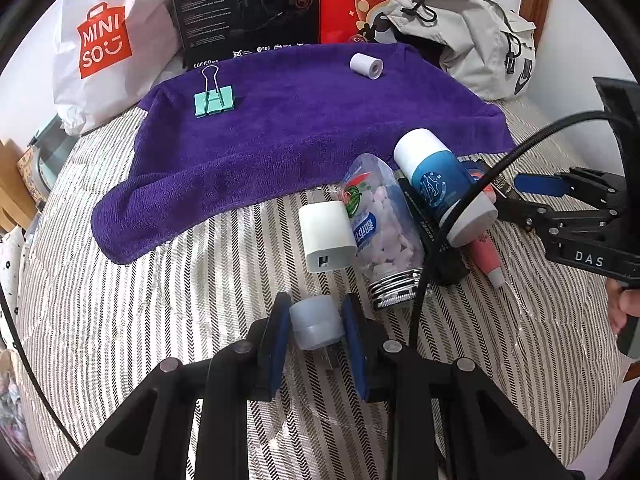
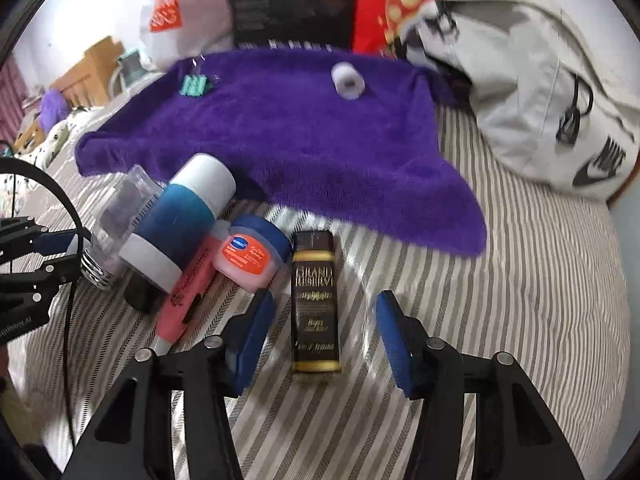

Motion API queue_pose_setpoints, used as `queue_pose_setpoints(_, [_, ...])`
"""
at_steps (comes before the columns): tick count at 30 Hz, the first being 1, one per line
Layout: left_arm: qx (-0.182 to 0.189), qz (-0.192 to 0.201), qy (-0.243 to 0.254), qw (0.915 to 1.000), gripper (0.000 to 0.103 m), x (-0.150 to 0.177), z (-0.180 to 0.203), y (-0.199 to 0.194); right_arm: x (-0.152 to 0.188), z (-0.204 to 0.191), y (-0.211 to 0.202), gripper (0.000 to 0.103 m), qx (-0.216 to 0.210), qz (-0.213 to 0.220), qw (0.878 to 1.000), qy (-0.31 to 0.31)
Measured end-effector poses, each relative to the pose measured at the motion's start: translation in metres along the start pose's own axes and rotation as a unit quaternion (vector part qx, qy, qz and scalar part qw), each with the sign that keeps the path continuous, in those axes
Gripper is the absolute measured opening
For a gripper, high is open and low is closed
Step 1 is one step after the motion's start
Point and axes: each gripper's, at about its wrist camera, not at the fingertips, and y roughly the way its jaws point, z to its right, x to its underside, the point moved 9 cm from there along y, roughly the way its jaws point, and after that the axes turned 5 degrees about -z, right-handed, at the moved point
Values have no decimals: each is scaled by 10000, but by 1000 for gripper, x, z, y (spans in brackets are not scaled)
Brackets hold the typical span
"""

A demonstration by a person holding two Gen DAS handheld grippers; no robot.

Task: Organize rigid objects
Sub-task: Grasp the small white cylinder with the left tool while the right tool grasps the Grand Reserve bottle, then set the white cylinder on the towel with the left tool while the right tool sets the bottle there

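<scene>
My left gripper (image 1: 317, 320) is shut on a small frosted grey jar (image 1: 318, 322) just above the striped bed. Beyond it lie a white charger block (image 1: 326, 236), a clear candy bottle (image 1: 384, 232), a blue and white bottle (image 1: 442, 184) and a pink tube (image 1: 488, 256). On the purple towel (image 1: 288, 136) rest a teal binder clip (image 1: 213, 98) and a white roll (image 1: 366, 66). My right gripper (image 2: 324, 328) is open, its blue pads either side of a black and gold box (image 2: 316, 300). Next to the box sit a pink jar with a blue lid (image 2: 250, 258) and the pink tube (image 2: 186, 292).
A white shopping bag (image 1: 104, 48), a black carton (image 1: 244, 8), a red bag (image 1: 352, 0) and a grey backpack (image 2: 540, 80) line the back of the bed. A black cable (image 1: 440, 224) crosses the pile. The striped bedcover (image 2: 520, 280) lies bare on the right.
</scene>
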Motion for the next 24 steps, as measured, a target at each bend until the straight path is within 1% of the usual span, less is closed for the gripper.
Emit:
queue_pose_setpoints(1, [-8,-8,9,10000,26,0,0,0,0,-1,0,48,-30,73,9999,-93])
queue_pose_setpoints(3, [4,-32,6,10000,26,0,0,1,-2,0,0,43,-186,160,9997,-45])
queue_pose_setpoints(7, [25,-33,18,10000,26,-1,0,2,-6,0,2,39,-197,135,9997,-108])
queue_pose_setpoints(8, [30,-30,14,10000,26,-1,0,2,-6,-2,1,32,-224,78,9996,-161])
queue_pose_setpoints(9, [26,-31,18,10000,26,-1,-1,2,-5,-3,0,23,-227,33,9995,-196])
queue_pose_setpoints(11, [30,-31,13,10000,26,-1,-1,2,-2,-5,-2,23,-173,-103,9994,-265])
queue_pose_setpoints(14, [32,-10,-10,10000,26,-1,-1,2,0,-4,-2,23,-229,-115,9995,-187])
queue_pose_setpoints(18, [20,28,-6,10000,26,-1,0,2,-1,-5,-2,24,-167,-92,9997,-172])
queue_pose_setpoints(21, [28,56,-6,10000,26,0,1,1,-2,-4,-2,24,-196,-95,9997,-77])
queue_pose_setpoints(24, [121,97,-71,9999,26,1,0,1,-2,-2,-2,24,-258,-146,9995,68])
